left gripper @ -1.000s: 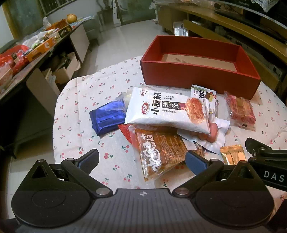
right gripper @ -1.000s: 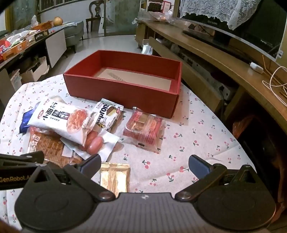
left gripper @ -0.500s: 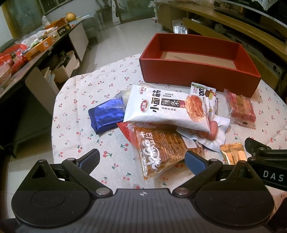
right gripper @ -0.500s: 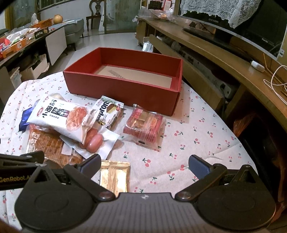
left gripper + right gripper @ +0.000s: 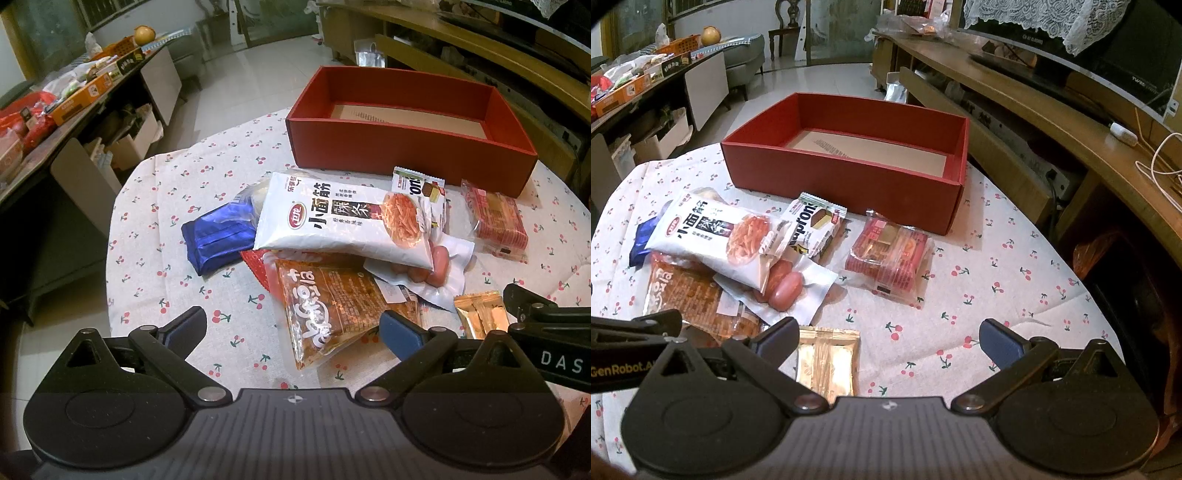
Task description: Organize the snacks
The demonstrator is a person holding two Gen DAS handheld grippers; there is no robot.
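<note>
Left wrist view: the cherry-print bench [image 5: 177, 206] carries a snack pile [image 5: 343, 236] mid-bench and a red box [image 5: 406, 147] at its far edge; the left claw [image 5: 291, 328], spread, sits slightly nearer than before.

Right wrist view: a wooden sideboard [image 5: 1052, 122] flanks the bench; the right claw [image 5: 886, 339], spread, hovers unchanged.

box [image 5: 388, 147]: red | tablecloth [image 5: 192, 177]: white, red cherries | packet [image 5: 218, 240]: blue
</note>
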